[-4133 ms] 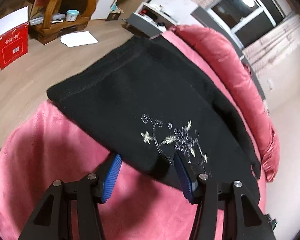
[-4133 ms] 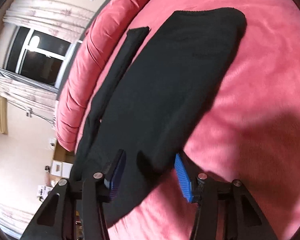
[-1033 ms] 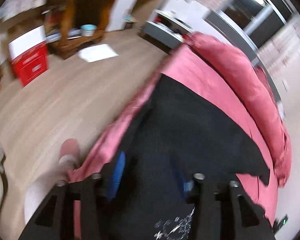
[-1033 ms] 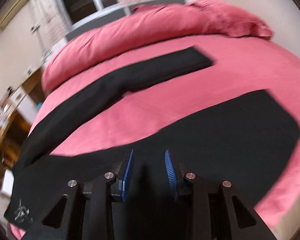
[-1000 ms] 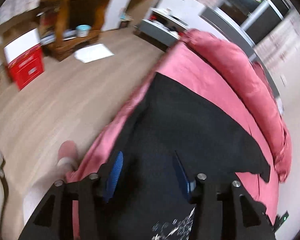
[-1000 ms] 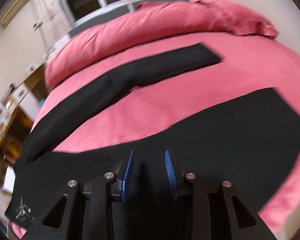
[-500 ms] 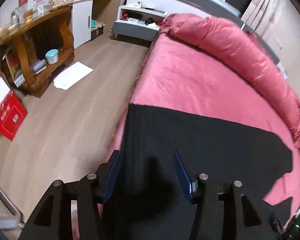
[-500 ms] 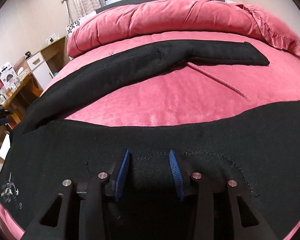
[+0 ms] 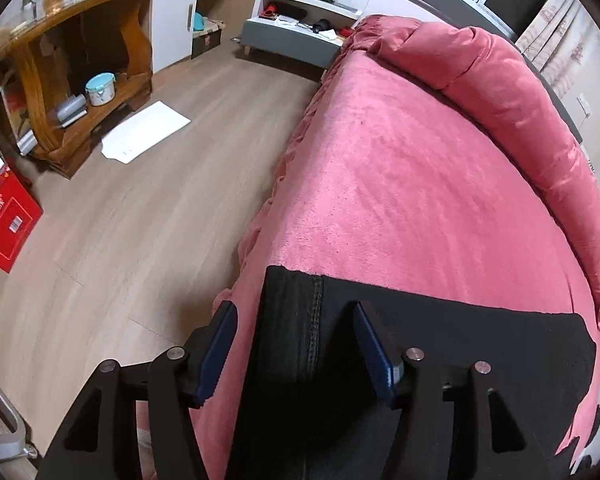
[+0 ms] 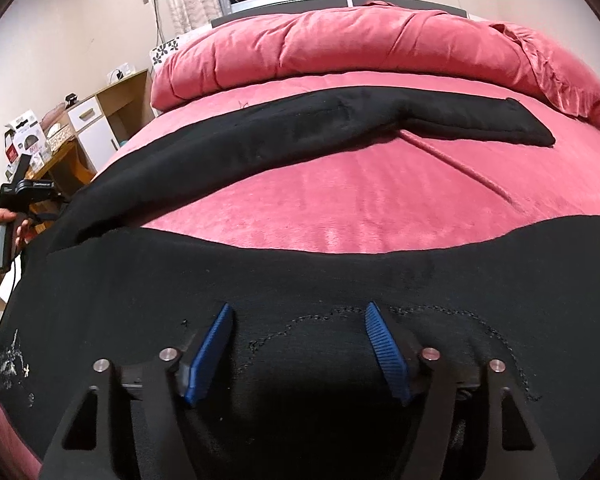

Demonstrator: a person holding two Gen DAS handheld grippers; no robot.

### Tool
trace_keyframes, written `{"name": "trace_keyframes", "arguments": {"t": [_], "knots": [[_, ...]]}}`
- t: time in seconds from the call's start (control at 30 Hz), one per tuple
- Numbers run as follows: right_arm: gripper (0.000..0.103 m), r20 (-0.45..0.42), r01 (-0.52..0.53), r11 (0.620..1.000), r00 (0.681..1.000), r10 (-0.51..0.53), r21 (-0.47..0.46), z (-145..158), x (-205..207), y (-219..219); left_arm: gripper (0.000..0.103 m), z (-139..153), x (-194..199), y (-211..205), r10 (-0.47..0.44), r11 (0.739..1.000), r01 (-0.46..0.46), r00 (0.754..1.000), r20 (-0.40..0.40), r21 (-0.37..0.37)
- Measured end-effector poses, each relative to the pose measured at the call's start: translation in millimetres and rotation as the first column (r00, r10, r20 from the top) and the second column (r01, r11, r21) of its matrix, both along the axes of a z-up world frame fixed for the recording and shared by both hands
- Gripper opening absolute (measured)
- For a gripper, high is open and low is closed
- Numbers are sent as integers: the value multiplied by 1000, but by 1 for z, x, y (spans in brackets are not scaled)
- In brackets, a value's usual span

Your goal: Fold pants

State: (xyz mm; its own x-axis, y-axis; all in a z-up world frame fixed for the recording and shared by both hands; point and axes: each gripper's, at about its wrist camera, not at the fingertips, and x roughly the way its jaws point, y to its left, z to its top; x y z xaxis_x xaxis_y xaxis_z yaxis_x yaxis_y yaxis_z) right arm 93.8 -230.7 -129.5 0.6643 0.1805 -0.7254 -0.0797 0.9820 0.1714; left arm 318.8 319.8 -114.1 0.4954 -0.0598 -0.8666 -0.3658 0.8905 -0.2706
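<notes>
Black pants (image 10: pixel 300 280) spread flat on bed (image 10: pixel 360 200) for folding | your left gripper (image 9: pixel 296 352) and right gripper (image 10: pixel 300 344) above them, jaws opening, gripping nothing.

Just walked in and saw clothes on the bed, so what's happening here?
A person is folding black pants spread on a pink bed, a hand-held gripper in each hand. The left hand-held gripper straddles a pants edge near the bed's side; the right hand-held gripper sits over the near stretch of fabric. Both sets of jaws are opening, gripping nothing. The two legs lie apart, not yet folded together.
</notes>
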Motion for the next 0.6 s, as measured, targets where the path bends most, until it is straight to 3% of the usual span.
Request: {"name": "trace_keyframes", "arguments": {"t": [0.1, 0.13, 0.33, 0.43, 0.6], "knots": [[71, -2, -1, 1000, 1000, 1, 5, -1, -1, -1, 59, -8, 2, -1, -20, 999, 21, 1000, 22, -27], [71, -2, 0, 1000, 1000, 0, 8, -2, -1, -1, 48, -8, 0, -1, -14, 999, 16, 999, 42, -37], [73, -4, -5, 1000, 1000, 5, 3, -2, 4, 2, 12, 5, -13, -8, 6, 1000, -8, 996, 93, 21], [73, -3, -6, 1000, 1000, 6, 6, -3, 4, 1, 9, 21, -23, -15, -8, 997, -2, 990, 141, 72], [73, -3, -5, 1000, 1000, 5, 6, -2, 4, 1, 8, 57, -52, -21, 5, 1000, -12, 969, 246, 26]]}}
